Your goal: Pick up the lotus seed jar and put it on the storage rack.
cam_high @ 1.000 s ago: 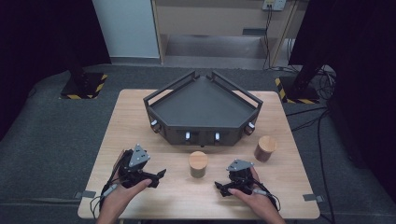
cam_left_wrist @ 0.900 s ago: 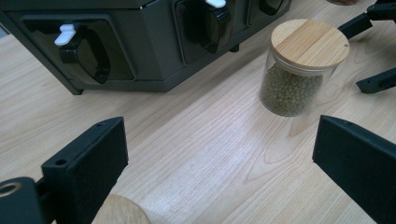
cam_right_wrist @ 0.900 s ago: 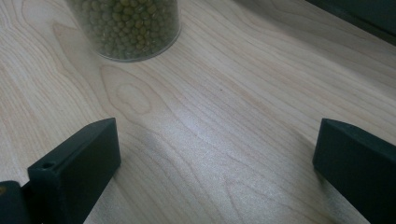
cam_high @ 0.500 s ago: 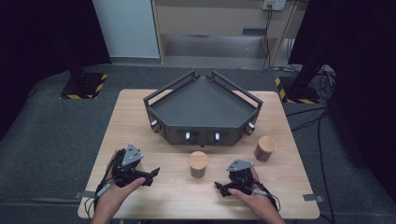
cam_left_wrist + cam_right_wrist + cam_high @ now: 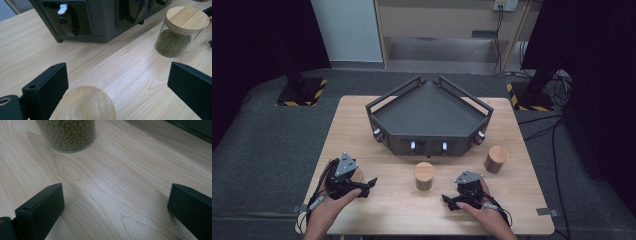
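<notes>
Both hands rest low at the table's near edge. The left gripper point(image 5: 362, 186) has its jaws spread wide around a wooden-lidded jar point(image 5: 85, 103) that sits against the left jaw; the high view shows this jar point(image 5: 357, 175) mostly hidden under the gripper. The right gripper point(image 5: 451, 202) is also spread, over bare wood. The left gripper view reveals green beans inside the middle jar point(image 5: 182, 31), standing before the dark tray point(image 5: 429, 114); from above its contents cannot be seen.

Left gripper point(image 5: 362, 186) shifts left and back toward the table's near-left corner, now over a wooden-lidded jar point(image 5: 83, 103); its jaws straddle the lid.
</notes>
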`<state>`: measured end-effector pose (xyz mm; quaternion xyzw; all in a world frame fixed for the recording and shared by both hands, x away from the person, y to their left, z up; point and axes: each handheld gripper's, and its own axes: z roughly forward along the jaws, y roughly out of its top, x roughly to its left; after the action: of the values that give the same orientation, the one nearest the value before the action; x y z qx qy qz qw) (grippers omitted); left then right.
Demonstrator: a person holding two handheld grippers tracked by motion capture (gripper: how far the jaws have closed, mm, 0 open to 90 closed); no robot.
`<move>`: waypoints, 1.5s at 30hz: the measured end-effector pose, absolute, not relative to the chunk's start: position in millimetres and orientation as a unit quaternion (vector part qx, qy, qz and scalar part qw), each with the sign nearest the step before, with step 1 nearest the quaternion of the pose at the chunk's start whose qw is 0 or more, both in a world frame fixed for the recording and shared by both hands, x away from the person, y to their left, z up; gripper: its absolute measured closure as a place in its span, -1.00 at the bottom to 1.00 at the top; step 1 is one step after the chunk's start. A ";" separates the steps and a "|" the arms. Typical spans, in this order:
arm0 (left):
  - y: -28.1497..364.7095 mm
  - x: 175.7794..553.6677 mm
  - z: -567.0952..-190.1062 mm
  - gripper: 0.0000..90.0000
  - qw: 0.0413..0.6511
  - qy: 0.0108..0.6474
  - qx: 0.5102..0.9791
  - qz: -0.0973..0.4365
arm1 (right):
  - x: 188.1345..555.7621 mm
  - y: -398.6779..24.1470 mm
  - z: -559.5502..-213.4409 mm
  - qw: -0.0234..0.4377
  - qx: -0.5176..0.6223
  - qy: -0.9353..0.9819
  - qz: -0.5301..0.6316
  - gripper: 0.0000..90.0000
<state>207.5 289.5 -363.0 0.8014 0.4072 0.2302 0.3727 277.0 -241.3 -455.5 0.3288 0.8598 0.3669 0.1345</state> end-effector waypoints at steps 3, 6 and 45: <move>292.9 207.1 -365.1 -0.95 0.373 0.411 0.799 0.230 | 277.0 -241.3 -455.3 0.134 0.329 0.860 0.366 -0.97; 296.7 207.5 -366.5 -0.95 0.370 0.415 0.799 0.230 | 277.0 -241.3 -455.4 0.134 0.329 0.860 0.366 -0.97; 316.7 201.3 -379.0 -0.96 0.365 0.435 0.789 0.236 | 275.9 -241.1 -455.2 0.135 0.330 0.859 0.366 -0.97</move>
<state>201.3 316.7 -379.0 0.7886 0.4354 0.2360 0.3646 275.9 -241.1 -455.2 0.3303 0.8595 0.3660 0.1351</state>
